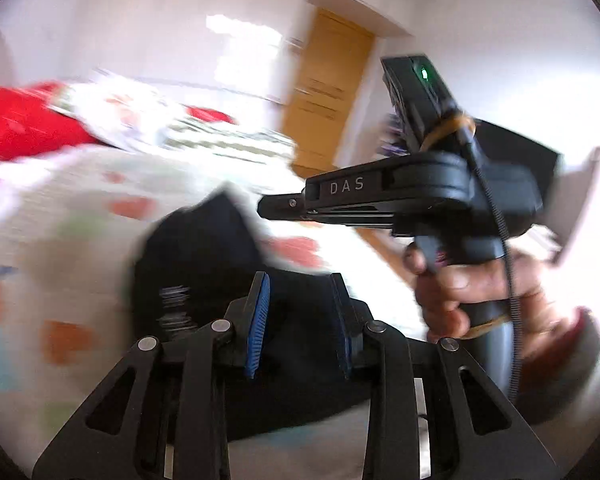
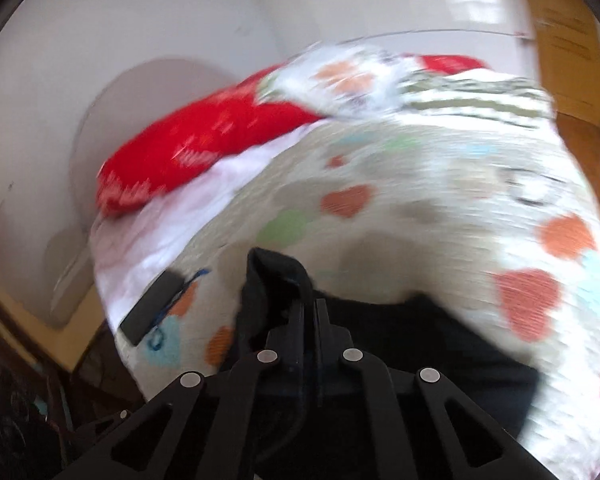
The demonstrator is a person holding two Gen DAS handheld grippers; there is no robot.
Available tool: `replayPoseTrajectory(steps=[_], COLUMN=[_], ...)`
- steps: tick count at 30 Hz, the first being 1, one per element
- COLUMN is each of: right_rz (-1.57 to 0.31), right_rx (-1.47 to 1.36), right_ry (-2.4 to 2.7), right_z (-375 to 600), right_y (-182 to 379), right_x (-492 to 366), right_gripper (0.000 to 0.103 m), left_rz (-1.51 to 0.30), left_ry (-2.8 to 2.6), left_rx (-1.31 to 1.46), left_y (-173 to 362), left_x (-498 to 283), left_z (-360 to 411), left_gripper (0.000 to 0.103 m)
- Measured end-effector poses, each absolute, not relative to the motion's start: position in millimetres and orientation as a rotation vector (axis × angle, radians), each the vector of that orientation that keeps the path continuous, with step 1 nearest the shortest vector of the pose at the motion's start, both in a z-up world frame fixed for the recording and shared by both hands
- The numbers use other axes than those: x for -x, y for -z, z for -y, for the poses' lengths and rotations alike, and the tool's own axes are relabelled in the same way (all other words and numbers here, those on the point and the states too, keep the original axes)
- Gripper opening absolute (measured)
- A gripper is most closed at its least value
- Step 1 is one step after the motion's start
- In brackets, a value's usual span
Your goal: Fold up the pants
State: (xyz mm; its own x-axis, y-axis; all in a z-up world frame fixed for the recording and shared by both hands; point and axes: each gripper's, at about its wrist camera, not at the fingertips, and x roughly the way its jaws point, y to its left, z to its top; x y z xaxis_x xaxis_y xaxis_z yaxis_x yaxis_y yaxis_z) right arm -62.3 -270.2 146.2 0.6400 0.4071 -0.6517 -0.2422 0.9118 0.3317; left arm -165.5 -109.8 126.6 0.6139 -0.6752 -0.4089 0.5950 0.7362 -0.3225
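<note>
The dark navy pants [image 1: 204,248] lie on a bed with a heart-patterned cover [image 1: 80,208]. My left gripper [image 1: 302,320] is open, its blue pads [image 1: 258,320] spread just above the dark cloth. The right gripper [image 1: 284,204] shows in the left wrist view, held in a hand at the right, its jaws together over the pants. In the right wrist view my right gripper [image 2: 310,312] is shut on an edge of the pants [image 2: 276,276] and lifts a bunched fold of it above the cover [image 2: 440,200]. Both views are motion-blurred.
A red pillow [image 2: 196,148] lies at the head of the bed. A dark flat device [image 2: 152,308] rests on the cover's left edge. A wooden door [image 1: 328,92] stands beyond the bed. White walls [image 2: 100,60] lie behind.
</note>
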Motion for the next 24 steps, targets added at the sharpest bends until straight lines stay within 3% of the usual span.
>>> replayPoseTrajectory(steps=[7,9,11,12,17,20,22,24], right_rz=[-0.836,-0.817,-0.827,-0.835,-0.902,-0.944,-0.964,-1.017], right_rx=[-0.435,-0.523,-0.552,-0.569,-0.622,-0.608,-0.571,-0.519], right_ry=[-0.202,-0.283,-0.344,-0.382,-0.444,-0.457,-0.451,-0.408], right_z=[372.3,376.6,369.7,362.5,324.4,303.8,293.3,280.8], right_y=[-99.7,-95.8,-92.6,-90.3,-70.7,-63.6,-60.9,-53.6], right_x=[93.0,103.7,106.9,106.3,82.8,61.8,50.9,37.8], right_gripper=[0.002,0.012,0.065,0.074,0.075,0.075,0.087,0.089], left_rz=[-0.65,-0.642,-0.64,-0.64,-0.65,-0.672,-0.693,-0.714], left_ry=[0.851,0.828,0.779,0.738,0.596,0.548,0.556,0.57], left_rx=[0.091,0.078,0.065,0.056,0.057,0.033,0.02,0.013], left_y=[-110.2,-114.7,-116.5,-116.7,-103.3,-85.5,-73.3,-59.5], left_x=[165.1,165.7,166.3,163.5,163.9,156.8,155.6,150.6], left_z=[135.4,113.6,95.2,82.5,45.6,36.5,38.3,44.9], left_gripper=[0.029,0.029,0.031,0.034,0.054,0.055,0.056,0.056])
